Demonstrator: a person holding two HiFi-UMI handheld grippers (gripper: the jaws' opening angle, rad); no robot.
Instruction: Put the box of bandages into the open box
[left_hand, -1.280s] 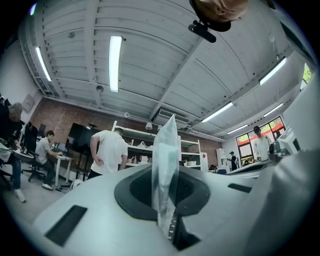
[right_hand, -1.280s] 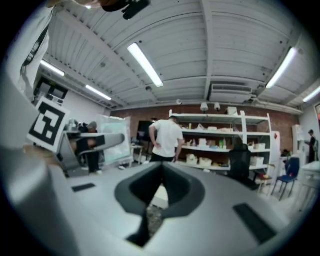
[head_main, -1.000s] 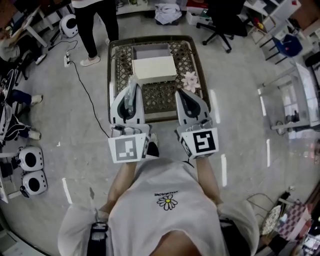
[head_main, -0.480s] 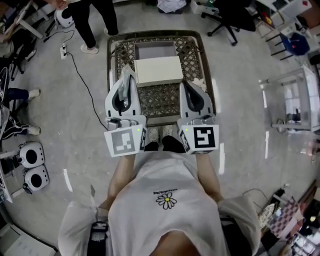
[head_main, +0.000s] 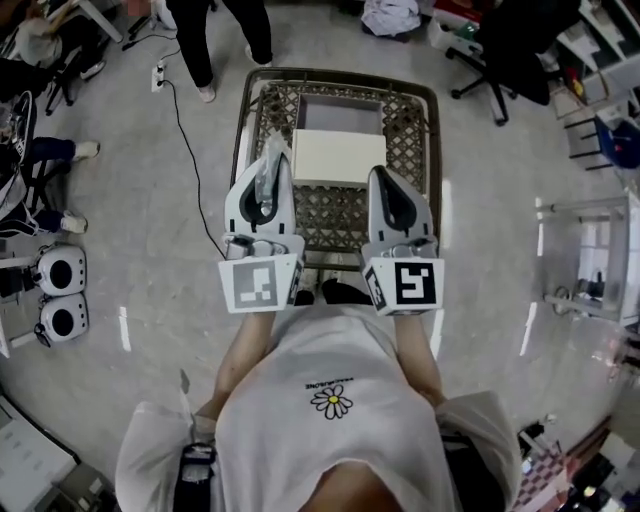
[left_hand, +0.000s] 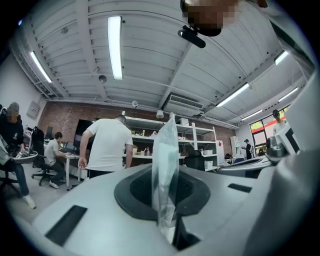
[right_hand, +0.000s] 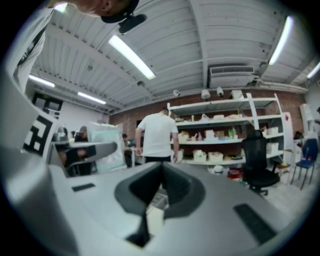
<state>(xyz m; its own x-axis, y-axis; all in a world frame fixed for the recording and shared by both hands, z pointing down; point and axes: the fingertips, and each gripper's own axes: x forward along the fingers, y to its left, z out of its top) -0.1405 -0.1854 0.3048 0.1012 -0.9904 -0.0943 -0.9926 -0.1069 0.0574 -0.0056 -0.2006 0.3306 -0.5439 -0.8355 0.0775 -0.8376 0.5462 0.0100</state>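
Note:
An open box (head_main: 338, 112) with a grey inside and a cream flap (head_main: 338, 157) folded toward me sits in a wire cart (head_main: 240, 130). My left gripper (head_main: 264, 176) hangs level over the cart's near left part. It is shut on a clear plastic packet (head_main: 273, 160) that stands up between its jaws (left_hand: 166, 165). The right gripper view shows that packet (right_hand: 107, 145) as pale and greenish. My right gripper (head_main: 386, 182) is level over the cart's near right side. Its jaws meet with nothing between them (right_hand: 161, 172). Both grippers stop short of the box.
A person (head_main: 225, 40) stands on the floor beyond the cart, beside a cable (head_main: 185, 130). An office chair (head_main: 510, 50) is at the far right and round white devices (head_main: 62, 290) lie at the left. Shelves (right_hand: 220, 135) line the far wall.
The whole view has slid, so the cart and box now lie further right in the picture. Both grippers kept their side-by-side pose over its near end. The left grip on the packet is unchanged.

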